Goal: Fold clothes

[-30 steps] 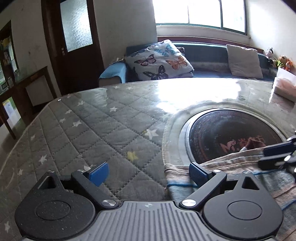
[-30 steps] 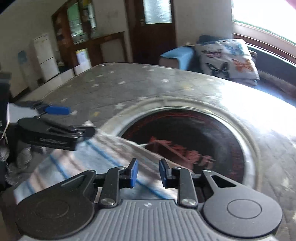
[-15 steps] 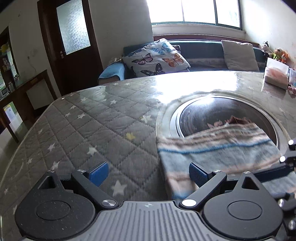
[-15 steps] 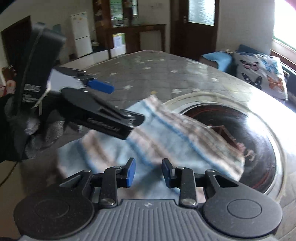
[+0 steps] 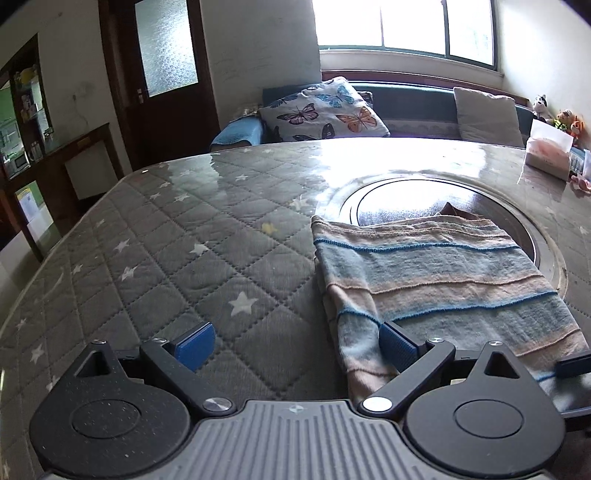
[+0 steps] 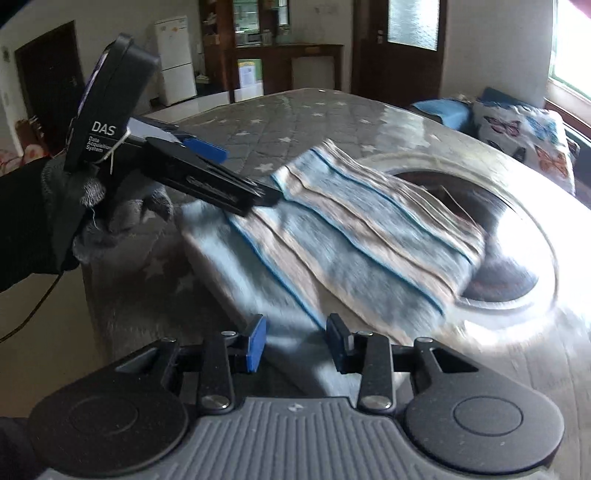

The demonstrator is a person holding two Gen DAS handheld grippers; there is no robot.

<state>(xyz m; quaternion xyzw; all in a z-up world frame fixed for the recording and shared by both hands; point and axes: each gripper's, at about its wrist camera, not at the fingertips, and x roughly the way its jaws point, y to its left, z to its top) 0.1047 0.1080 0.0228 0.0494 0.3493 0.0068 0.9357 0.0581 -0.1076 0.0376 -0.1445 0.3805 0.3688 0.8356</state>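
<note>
Now my right gripper [image 6: 295,343] is opening over the striped garment [image 5: 436,273]; left gripper [image 5: 295,347] released beside it. I'd regrip both near corners evenly.

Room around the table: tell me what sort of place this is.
Most likely a home living and dining room: a sofa with a butterfly cushion under the window, and a fridge further back.

"DAS — Data Acquisition System" on the left claw's black housing [image 6: 107,107].
</note>
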